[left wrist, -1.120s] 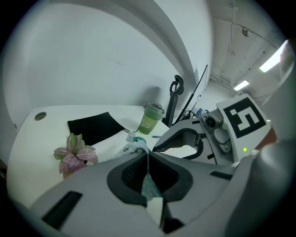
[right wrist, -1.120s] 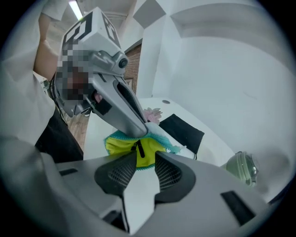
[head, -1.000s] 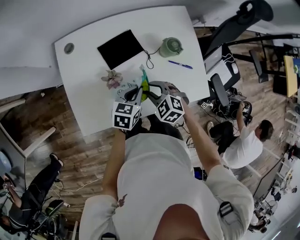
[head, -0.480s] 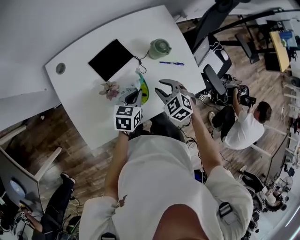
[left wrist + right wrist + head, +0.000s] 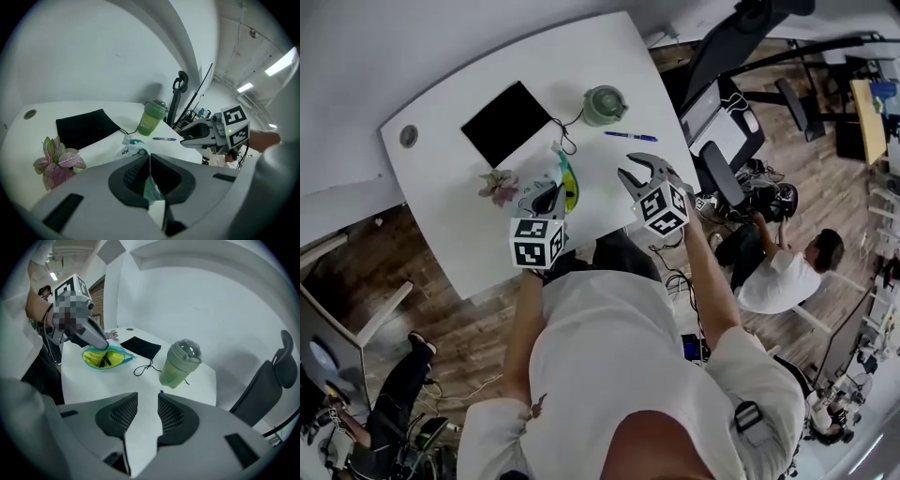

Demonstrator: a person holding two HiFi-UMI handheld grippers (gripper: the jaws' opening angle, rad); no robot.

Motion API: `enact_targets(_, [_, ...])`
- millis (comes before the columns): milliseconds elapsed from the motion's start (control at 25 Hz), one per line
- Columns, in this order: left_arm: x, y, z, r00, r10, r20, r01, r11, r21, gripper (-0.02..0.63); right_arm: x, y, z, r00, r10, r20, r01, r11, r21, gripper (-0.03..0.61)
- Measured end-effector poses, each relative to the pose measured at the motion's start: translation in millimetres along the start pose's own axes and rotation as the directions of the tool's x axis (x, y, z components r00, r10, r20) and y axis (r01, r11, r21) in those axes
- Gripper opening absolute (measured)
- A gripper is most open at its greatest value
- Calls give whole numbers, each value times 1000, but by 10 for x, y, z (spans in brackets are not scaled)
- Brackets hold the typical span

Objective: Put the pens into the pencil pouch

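The pencil pouch (image 5: pixel 566 184), teal with a yellow lining, lies open on the white table (image 5: pixel 469 225); something dark shows inside it (image 5: pixel 104 360). My left gripper (image 5: pixel 547 199) is shut on the pouch's near edge (image 5: pixel 137 149), with teal fabric pinched between the pads. A blue pen (image 5: pixel 630 137) lies to the right of the pouch, in front of the green cup; only its tip (image 5: pixel 161 392) shows past my right jaws. My right gripper (image 5: pixel 639 172) hangs open and empty over the table between pouch and pen, short of the pen.
A green lidded cup (image 5: pixel 605 103) with a black cord stands at the back. A black pad (image 5: pixel 506 123) lies left of it, a small pink plant (image 5: pixel 498 186) beside the pouch. Office chairs (image 5: pixel 727 122) and a seated person (image 5: pixel 780 274) are off the table's right edge.
My right gripper has left the pouch's side and swung right, toward the pen. The left gripper kept its hold on the pouch and barely shifted.
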State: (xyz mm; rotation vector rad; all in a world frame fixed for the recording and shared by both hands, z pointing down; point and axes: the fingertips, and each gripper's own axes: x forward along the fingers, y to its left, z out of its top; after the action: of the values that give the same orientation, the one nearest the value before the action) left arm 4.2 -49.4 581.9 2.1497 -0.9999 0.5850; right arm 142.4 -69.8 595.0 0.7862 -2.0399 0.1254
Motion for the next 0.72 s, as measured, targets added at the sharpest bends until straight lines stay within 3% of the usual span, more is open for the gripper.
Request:
enact_targets(400, [189,39,15,980,194,-34,-193,981,11,5,149,-539,-355,999,46,10,-46,998,-34,137])
enact_targets(720, [345,-9,-16,961,268,-70,-266,963,36,5,264,-749,-585,997,72,-20,-73,995,-67,137])
